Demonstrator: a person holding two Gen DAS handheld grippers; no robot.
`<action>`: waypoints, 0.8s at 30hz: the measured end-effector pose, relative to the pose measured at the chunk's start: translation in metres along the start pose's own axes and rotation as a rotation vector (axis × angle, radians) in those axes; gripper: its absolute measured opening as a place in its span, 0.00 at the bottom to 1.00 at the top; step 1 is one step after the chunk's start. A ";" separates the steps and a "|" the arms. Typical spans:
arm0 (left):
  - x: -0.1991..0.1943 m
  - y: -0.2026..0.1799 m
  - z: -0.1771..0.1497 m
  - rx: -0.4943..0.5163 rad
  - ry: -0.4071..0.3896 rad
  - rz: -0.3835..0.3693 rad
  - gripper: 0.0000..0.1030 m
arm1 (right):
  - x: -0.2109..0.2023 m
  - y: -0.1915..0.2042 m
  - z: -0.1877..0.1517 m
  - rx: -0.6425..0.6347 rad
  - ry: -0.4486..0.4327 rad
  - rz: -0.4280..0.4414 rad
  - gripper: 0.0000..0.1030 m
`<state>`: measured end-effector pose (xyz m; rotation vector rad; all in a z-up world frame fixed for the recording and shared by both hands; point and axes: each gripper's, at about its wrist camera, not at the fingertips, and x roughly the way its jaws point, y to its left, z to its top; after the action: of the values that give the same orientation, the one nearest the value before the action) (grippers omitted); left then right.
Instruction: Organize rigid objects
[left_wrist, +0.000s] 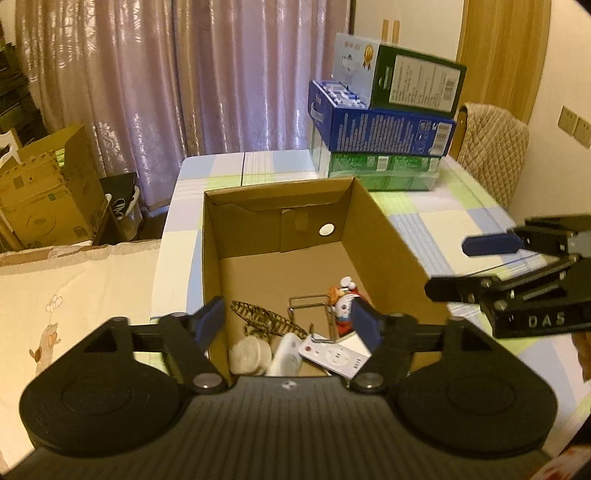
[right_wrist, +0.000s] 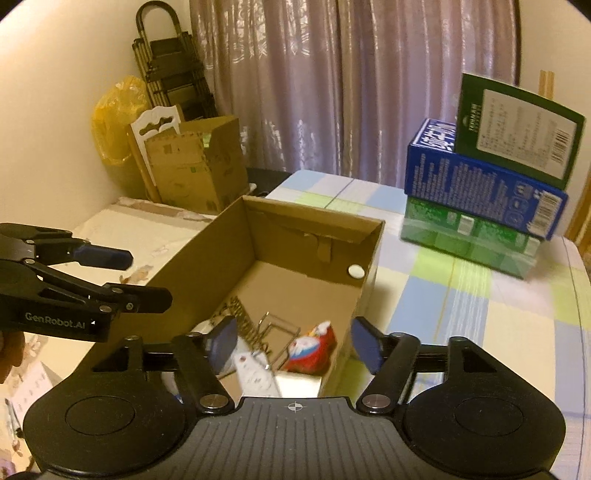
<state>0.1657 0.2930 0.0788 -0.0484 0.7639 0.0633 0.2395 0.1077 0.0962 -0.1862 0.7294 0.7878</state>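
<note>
A checked tabletop (left_wrist: 436, 221) by pink curtains (left_wrist: 147, 92) carries a cardboard box (left_wrist: 373, 236). The left gripper (left_wrist: 288, 325) and right gripper (right_wrist: 293, 341) hover over it, tilted down, both open and empty.

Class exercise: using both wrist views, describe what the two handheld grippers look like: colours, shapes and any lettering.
Both are black, with ribbed bodies, round side discs, silver pivot bolts and blue pads on two fingers. The left gripper shows "GenRobot.AI" on its side in the right wrist view; the right gripper shows raised "DAS" lettering in the left wrist view.
</note>
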 end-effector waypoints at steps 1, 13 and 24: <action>-0.005 -0.001 -0.002 -0.007 -0.006 0.002 0.80 | -0.007 0.002 -0.003 0.008 -0.004 -0.003 0.73; -0.079 -0.017 -0.049 -0.072 -0.055 0.078 0.99 | -0.071 0.011 -0.052 0.144 0.025 -0.020 0.83; -0.119 -0.048 -0.095 -0.145 0.004 0.091 0.99 | -0.117 0.028 -0.088 0.151 0.033 -0.065 0.83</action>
<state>0.0181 0.2336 0.0934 -0.1517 0.7649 0.2056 0.1176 0.0229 0.1109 -0.0865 0.8074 0.6659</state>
